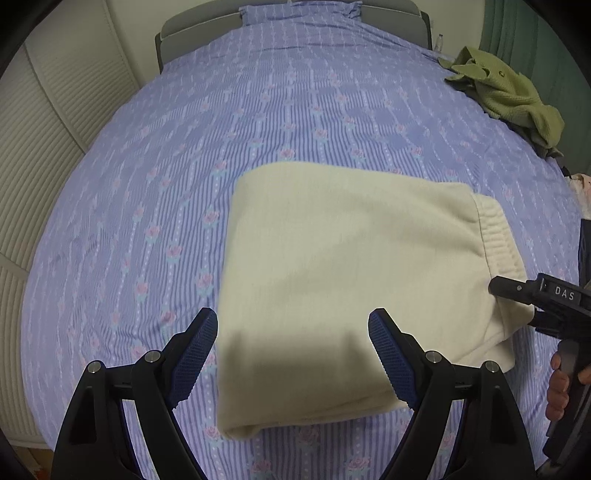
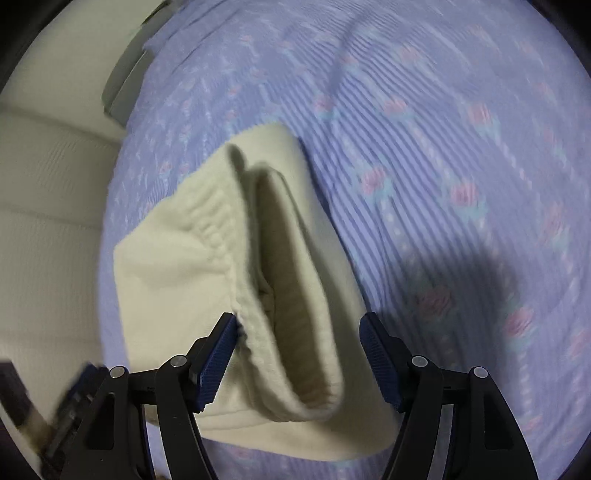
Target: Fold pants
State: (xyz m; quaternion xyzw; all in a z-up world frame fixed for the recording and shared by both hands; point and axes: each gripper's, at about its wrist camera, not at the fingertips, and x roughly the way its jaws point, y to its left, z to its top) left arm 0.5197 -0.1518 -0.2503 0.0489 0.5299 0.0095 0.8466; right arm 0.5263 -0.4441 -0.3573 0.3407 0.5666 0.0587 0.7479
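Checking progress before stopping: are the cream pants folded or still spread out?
Folded. The pants lie as a compact rectangle on the bedsheet, layers doubled over, ribbed waistband stacked at one end.

You look over a bed (image 1: 295, 110) under a lilac striped sheet with pink roses, its grey headboard (image 1: 199, 27) at the top. Cream ribbed wardrobe doors (image 1: 55, 129) fill the left, and a green curtain (image 1: 517, 33) hangs upper right.

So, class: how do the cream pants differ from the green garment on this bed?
The pants are cream and folded into a flat rectangle; the green garment lies crumpled in a heap. The pants sit near the open left gripper; the green garment lies at the far edge. Both rest on the striped bedsheet.
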